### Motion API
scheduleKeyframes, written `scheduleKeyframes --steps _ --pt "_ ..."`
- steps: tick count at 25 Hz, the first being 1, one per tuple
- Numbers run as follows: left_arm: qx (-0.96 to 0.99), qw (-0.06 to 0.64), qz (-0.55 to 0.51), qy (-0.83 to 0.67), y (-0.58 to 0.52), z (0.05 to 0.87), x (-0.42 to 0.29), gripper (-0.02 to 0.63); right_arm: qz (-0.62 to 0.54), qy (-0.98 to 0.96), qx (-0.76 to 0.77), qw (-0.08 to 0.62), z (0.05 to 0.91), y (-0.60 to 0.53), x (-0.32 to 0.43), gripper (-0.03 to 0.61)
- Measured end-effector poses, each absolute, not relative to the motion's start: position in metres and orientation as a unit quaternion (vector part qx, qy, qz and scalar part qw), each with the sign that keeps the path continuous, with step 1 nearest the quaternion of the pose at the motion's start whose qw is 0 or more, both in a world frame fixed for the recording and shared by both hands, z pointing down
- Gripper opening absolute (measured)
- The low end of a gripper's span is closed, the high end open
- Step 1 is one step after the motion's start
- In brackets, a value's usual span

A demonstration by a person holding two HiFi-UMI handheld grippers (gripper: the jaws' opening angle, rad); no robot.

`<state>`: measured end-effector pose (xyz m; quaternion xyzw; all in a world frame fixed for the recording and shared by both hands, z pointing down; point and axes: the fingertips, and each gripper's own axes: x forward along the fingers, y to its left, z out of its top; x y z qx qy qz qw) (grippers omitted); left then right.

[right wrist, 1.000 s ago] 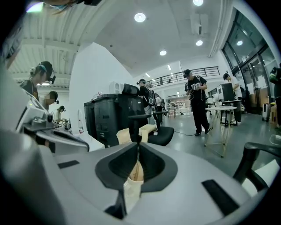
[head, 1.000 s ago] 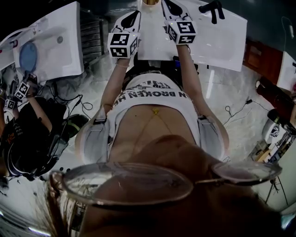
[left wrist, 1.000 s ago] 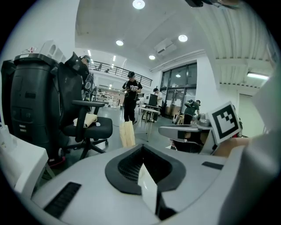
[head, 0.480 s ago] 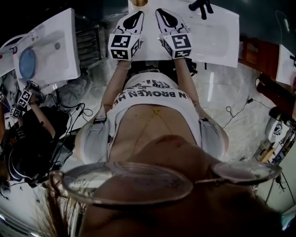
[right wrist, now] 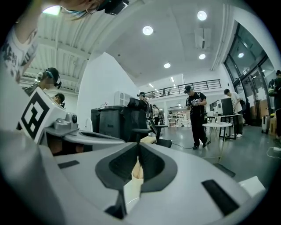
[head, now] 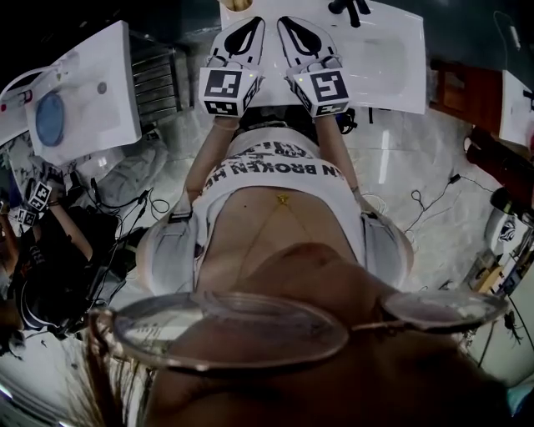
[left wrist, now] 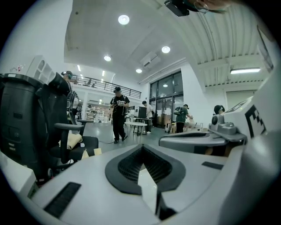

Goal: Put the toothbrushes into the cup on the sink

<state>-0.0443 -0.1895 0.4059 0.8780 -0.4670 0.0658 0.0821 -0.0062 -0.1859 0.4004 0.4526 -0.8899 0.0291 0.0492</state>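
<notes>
Okay, sink [head: 384, 62]: white, glossy, a smooth rectangular basin with rounded corners, lying straight ahead of the person.
Cup [head: 237, 4]: tan, round-rimmed, on the sink's far left corner, cut off by the top edge of the head view.
Faucet [head: 346, 7]: matte black, angular, at the sink's back rim, to the right of the cup.
Left gripper [left wrist: 142, 151]: pale grey plastic shell over the sink's near rim. Its dark ribbed pads are pressed tip to tip, and nothing shows gripped between them.
Right gripper [right wrist: 138, 149]: just beside the left one over the same rim, the same grey shell. Its black pads also meet at the tips.
Sliver [right wrist: 136, 169]: pale tan and smooth, showing in the slot behind the right jaws. I cannot tell what it is.
Marker cubes [head: 227, 90]: white, boxy, printed with black squares, one on each gripper, on the near side of the sink.
</notes>
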Motion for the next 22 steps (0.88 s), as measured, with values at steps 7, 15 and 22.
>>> scheduleKeyframes --steps 7,15,22 --pt "0.878 0.065 0.064 -0.469 -0.182 0.395 -0.032 0.014 0.015 -0.894 0.443 0.057 0.393 -0.180 -0.002 0.031" --pt "0.874 0.066 0.072 -0.477 -0.179 0.396 -0.028 0.014 0.006 -0.900 0.431 0.069 0.393 -0.178 0.002 0.028" --pt "0.870 0.067 0.068 -0.484 -0.179 0.395 -0.032 0.014 -0.002 -0.904 0.421 0.072 0.392 -0.178 0.001 0.028"
